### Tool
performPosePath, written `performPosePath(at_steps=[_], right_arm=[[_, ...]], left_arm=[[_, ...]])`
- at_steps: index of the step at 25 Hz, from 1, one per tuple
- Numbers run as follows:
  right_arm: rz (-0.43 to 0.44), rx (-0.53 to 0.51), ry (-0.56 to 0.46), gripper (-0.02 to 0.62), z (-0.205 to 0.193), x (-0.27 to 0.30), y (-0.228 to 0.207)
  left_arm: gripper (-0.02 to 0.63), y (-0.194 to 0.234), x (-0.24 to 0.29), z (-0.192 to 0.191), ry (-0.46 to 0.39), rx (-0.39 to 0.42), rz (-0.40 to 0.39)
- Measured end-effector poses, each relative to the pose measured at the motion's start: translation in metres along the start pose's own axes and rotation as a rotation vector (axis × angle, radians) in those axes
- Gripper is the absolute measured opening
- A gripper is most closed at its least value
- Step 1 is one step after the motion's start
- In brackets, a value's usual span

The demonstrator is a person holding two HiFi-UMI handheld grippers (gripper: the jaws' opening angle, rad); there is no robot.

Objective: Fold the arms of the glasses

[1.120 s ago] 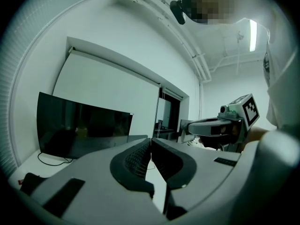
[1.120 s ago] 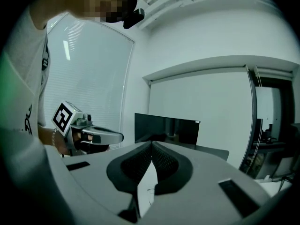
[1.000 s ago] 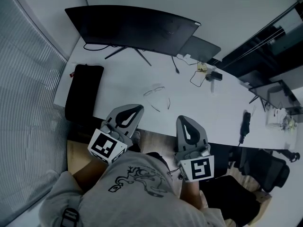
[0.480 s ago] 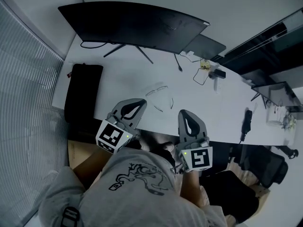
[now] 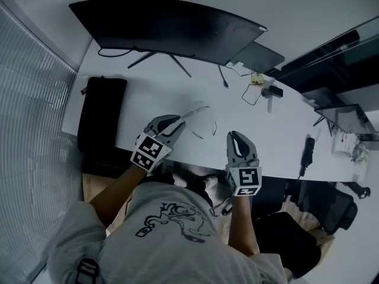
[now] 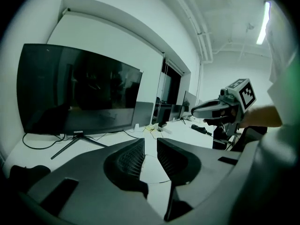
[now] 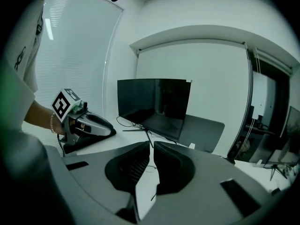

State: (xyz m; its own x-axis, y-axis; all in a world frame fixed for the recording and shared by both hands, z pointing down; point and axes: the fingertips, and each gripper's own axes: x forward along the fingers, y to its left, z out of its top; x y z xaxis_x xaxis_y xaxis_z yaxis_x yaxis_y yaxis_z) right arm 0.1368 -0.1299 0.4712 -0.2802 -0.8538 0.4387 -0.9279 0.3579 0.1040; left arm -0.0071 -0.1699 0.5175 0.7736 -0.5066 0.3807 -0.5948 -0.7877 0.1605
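The thin-rimmed glasses [image 5: 198,118] lie on the white desk [image 5: 260,129] with their arms spread towards me. My left gripper [image 5: 176,122] hovers just left of them, its tips close to the frame. Its jaws are opening, and only bare desk and a thin glasses arm [image 6: 158,182] show through the gap. My right gripper [image 5: 235,137] is over the desk's near edge, right of the glasses and apart from them. Its jaws are opening too, parted by a narrow slit with nothing in it. In the right gripper view the glasses [image 7: 150,168] lie ahead beyond the gap.
A curved black monitor [image 5: 172,28] stands at the back of the desk, with a grey slab [image 5: 257,57] and cables [image 5: 251,90] to its right. A black pouch [image 5: 100,117] lies at the left edge, a black stick-like device [image 5: 307,152] at the right.
Both grippers have dropped from in front of my chest down to the desk and forward towards the glasses. The left one now reaches the frame, and its jaws have parted.
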Motion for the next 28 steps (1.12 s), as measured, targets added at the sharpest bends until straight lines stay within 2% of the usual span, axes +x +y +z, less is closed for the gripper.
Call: performPosePath(at_steps=[5,8,11,14,28], right_arm=[[-0.024,-0.026,0.069,0.035,-0.047,0.028,-0.019],[-0.036,-0.012,0.121,0.034,-0.073,0.048,-0.029],[-0.041,-0.008,0.175,0.034,-0.099,0.068,-0.036],[-0.034,0.001,0.221,0.035,-0.120,0.087,-0.039],[-0.017,0.050,0.403,0.035,-0.203,0.134,-0.050]], left_arm=[[0.123,0.015,0.029,-0.032,0.088,0.023,-0.019],[0.124,0.023,0.050,-0.058,0.162,0.025,-0.022],[0.129,0.032,0.075,-0.081,0.200,0.038,-0.033],[0.138,0.035,0.091,-0.109,0.278,0.014,-0.058],[0.138,0.050,0.126,-0.158,0.385,0.035,-0.073]])
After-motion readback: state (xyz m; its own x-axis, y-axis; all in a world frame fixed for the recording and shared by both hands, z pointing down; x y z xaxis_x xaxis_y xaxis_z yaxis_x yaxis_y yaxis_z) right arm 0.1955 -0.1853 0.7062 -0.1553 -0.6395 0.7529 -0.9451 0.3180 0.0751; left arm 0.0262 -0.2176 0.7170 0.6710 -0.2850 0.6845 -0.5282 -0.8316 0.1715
